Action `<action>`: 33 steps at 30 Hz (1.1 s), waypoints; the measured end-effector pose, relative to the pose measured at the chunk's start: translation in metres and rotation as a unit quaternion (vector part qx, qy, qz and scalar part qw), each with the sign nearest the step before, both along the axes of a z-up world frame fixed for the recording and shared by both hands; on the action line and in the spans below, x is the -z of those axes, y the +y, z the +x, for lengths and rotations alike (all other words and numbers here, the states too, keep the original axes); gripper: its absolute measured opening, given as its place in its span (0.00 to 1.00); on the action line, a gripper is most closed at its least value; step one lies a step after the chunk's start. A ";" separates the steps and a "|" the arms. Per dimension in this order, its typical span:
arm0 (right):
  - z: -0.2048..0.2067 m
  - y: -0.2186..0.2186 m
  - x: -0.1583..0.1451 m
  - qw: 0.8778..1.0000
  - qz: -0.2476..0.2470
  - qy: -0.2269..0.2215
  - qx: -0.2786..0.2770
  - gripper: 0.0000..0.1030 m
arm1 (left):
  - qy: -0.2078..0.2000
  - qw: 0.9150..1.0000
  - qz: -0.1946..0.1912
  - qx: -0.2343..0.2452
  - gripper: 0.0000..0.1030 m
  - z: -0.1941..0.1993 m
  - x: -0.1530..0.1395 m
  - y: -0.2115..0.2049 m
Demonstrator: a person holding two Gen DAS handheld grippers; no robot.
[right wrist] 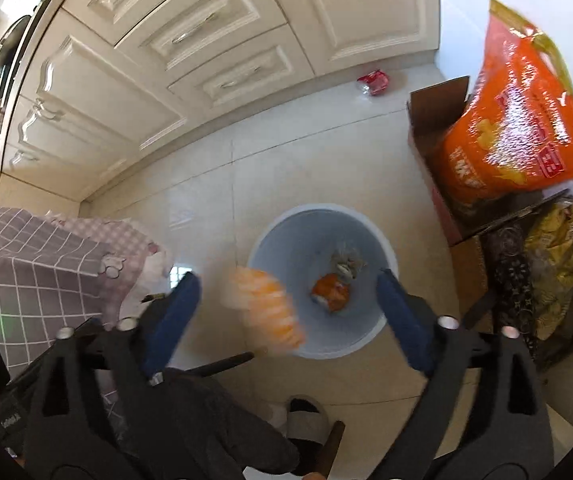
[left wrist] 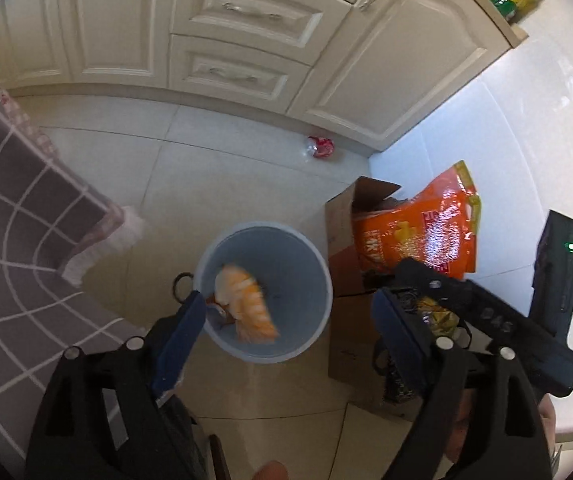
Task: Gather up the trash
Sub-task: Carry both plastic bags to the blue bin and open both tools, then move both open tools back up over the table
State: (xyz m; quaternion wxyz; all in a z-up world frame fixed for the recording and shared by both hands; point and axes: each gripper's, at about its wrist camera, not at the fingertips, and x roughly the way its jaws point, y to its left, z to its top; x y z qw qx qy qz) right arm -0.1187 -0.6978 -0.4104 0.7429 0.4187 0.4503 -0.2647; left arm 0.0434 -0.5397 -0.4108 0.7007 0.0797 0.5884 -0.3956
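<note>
From the left wrist view, the left tongs point(left wrist: 286, 312) stand wide, nothing between the pads, pointing down over a pale blue bin point(left wrist: 310, 268) on the tiled floor point(left wrist: 214, 160). A blurred orange-and-white wrapper point(left wrist: 246, 304) shows in mid-air within the bin's mouth, free of both blue fingers point(left wrist: 178, 344). The right tongs' black body point(left wrist: 486, 320) sits at the right. Beside the bin stands a cardboard box point(left wrist: 342, 224) with a glossy orange bag point(left wrist: 418, 232) leaning in it. A crushed red can point(left wrist: 320, 147) lies near the cream cabinets point(left wrist: 246, 40).

From the right wrist view, the right tongs point(right wrist: 286, 312) also gape wide and empty above the same bin point(right wrist: 270, 248). The blurred wrapper point(right wrist: 266, 304) hangs over the bin's near-left rim, between the fingers point(right wrist: 174, 320) but touching neither. An orange packet point(right wrist: 332, 294) lies at the bin's bottom. The can point(right wrist: 373, 82) rests by the cabinet base, and a checked cloth point(right wrist: 46, 264) hangs at the left.
</note>
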 end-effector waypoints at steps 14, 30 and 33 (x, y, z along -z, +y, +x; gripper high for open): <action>-0.002 0.020 -0.051 0.999 -0.045 -0.028 0.000 0.94 | -0.075 0.996 -0.027 -0.026 0.89 -0.009 -0.074 0.032; 0.016 0.077 -0.162 0.985 -0.128 -0.108 -0.035 0.94 | -0.171 0.979 -0.104 -0.048 0.92 -0.036 -0.198 0.097; 0.019 0.095 -0.184 0.981 -0.144 -0.124 -0.046 0.94 | -0.187 0.973 -0.119 -0.057 0.92 -0.039 -0.220 0.115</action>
